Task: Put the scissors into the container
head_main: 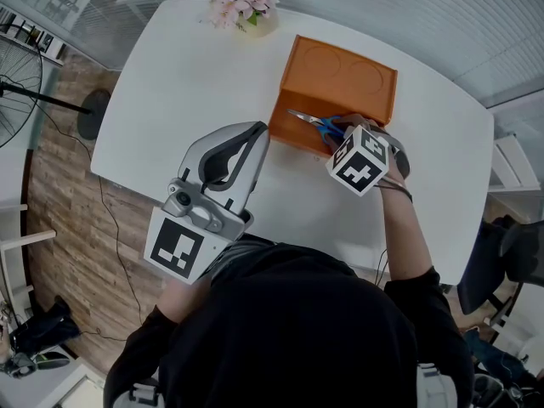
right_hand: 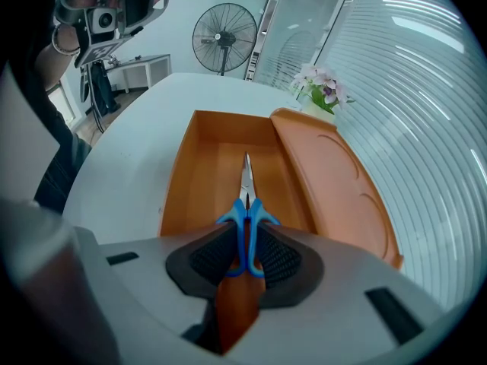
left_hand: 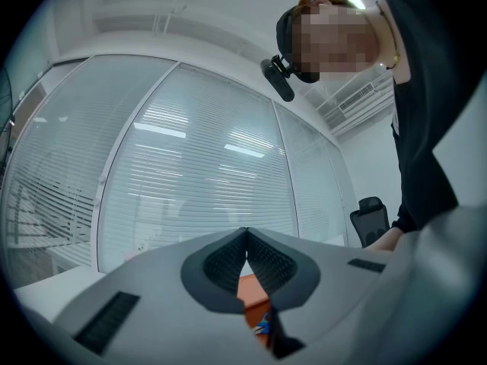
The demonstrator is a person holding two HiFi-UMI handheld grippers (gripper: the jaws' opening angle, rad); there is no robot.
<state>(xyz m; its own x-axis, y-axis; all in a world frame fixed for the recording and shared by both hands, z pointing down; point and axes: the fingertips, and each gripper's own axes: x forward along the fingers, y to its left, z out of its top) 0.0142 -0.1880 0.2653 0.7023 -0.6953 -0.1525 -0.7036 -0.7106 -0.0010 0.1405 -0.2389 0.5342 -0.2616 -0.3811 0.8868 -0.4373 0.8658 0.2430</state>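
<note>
Over the open box hung the scissors [right_hand: 245, 219], blue handles up and thin metal blades pointing down into it. The right gripper [right_hand: 245, 245] was pinching them by the handles, one pad pressed on each side. The tips of the blades were already past the rim. I could not tell if they touched the bottom.

The container [right_hand: 179, 181] was orange and had nothing else inside. Its lid [right_hand: 335, 181] was flipped back and lay open on the far side of it. From above, the scissors [head_main: 319, 122] reached across the near wall of the container [head_main: 289, 130], and the right gripper [head_main: 340, 134] was just behind them.

So the job looked nearly done. The scissors had been picked up and brought to the box. What was left, I think, was to lower them a bit more, let go, and pull the gripper away.

The left gripper [head_main: 255, 134] was nearer the person, to the left of the box and not touching it. Its own view showed the left gripper [left_hand: 246, 238] with its tips pressed together and nothing between them.

All of it sat on a white table [head_main: 170, 83]. A pot of pink flowers [head_main: 244, 2] stood at the far edge. A fan [right_hand: 223, 30] stood on the floor beyond the table.
</note>
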